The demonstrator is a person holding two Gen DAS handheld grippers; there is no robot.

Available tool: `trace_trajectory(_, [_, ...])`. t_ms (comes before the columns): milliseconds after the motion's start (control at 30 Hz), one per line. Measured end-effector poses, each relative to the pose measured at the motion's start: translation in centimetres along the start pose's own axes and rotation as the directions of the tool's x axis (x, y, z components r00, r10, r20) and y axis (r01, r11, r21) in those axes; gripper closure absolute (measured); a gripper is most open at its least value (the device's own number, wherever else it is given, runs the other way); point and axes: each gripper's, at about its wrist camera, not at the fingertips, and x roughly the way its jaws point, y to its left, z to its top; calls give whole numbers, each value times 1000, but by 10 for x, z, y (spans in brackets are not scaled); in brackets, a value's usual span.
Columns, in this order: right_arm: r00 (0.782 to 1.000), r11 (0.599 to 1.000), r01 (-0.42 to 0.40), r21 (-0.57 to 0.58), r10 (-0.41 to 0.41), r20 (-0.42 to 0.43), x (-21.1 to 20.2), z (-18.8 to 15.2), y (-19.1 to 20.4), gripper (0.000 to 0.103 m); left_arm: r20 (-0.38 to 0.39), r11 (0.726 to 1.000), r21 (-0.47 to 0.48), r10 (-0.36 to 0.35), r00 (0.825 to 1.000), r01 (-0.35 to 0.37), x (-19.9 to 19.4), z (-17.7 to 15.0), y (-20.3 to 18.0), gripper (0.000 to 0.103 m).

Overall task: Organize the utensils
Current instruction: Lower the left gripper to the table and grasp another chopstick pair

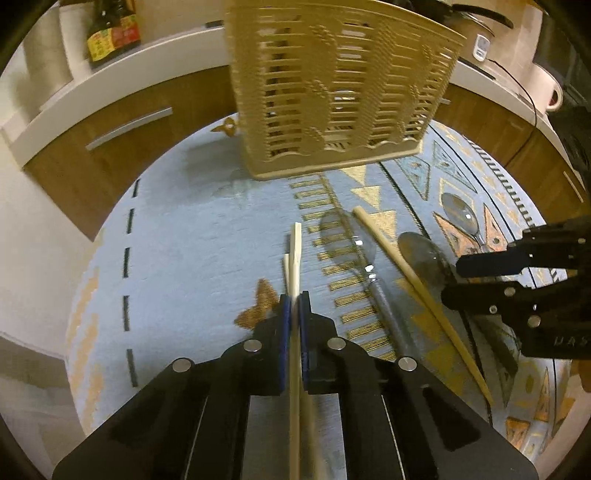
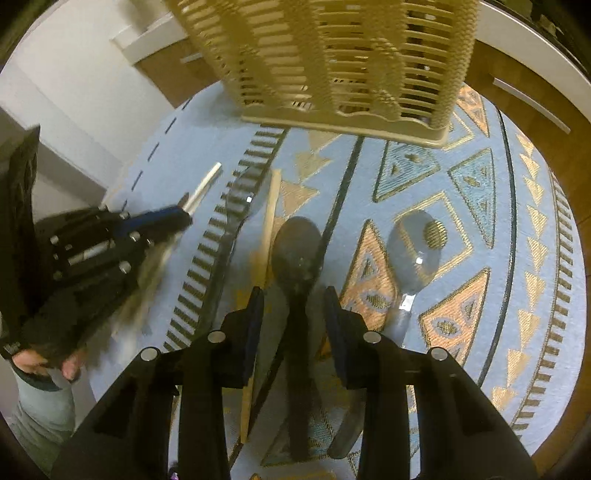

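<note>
My left gripper [image 1: 294, 301] is shut on a pair of pale chopsticks [image 1: 294, 251], held above the cloth; it also shows in the right wrist view [image 2: 184, 216]. A beige slotted utensil basket [image 1: 332, 85] stands ahead on the blue patterned tablecloth [image 1: 184, 240]. My right gripper [image 2: 293, 299] is open, its jaws on either side of the neck of a dark spoon [image 2: 297, 247] lying on the cloth. It shows at the right of the left wrist view [image 1: 452, 280]. A loose chopstick [image 1: 417, 288] and two more spoons [image 1: 351, 240] [image 1: 460, 214] lie between the grippers.
Wooden cabinets [image 1: 122, 122] with metal handles ring the table. A sauce bottle [image 1: 112, 29] stands on the white counter at back left. A white cup [image 1: 550, 88] and a cable are at back right.
</note>
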Motion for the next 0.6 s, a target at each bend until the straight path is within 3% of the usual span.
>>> trace_trajectory(167, [994,992,103,-79,-105,-27,7,1,22,73,-6,1000,-8,8,1000,-8,0,1,11,100])
trace_trajectory(233, [987,983,151,-109,-155,-29,10,1,27,83,-8,1000,-5,6,1000,-6,-2,0,13,100])
trace_trajectory(300, [980,972,192,-138,-197,-25,12,1,31,85,-7,1000,-5,-1,1000,1,-2,1,13,100])
trace_trajectory(367, [980,971,191,-147,-197,-27,12,1,31,92,-5,1000,-5,-15,1000,15,-3,0,15,100])
trace_trajectory(600, [984,977,173,-127,-177,-19,9,-3,24,93,-5,998,-29,-61,998,61,-7,-3,21,99])
